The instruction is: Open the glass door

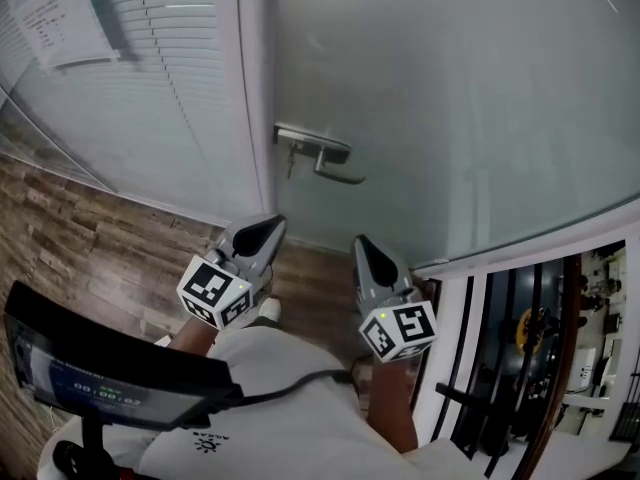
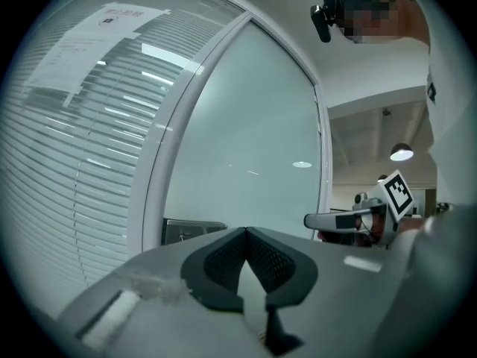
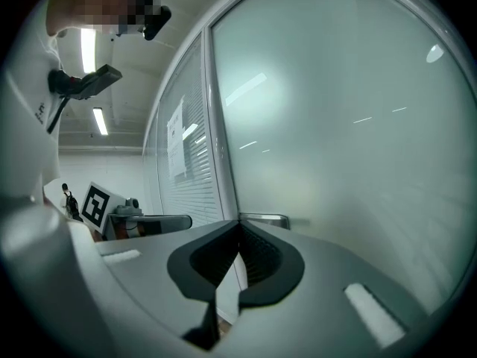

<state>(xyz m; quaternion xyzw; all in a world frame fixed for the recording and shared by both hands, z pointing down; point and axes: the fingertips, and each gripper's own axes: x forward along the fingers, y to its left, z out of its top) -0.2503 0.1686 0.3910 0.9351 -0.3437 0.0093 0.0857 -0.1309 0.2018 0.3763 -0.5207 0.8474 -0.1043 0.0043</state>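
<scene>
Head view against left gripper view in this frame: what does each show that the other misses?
Only the head view: the wooden floor and the screen mounted in front of the person's chest.

Only the left gripper view: a lit ceiling lamp and the camera worn on the person's head.

Both: the frosted glass door, its lever handle, the blinds with a paper notice, the left hand-held gripper with jaws together, and the right hand-held gripper.
</scene>
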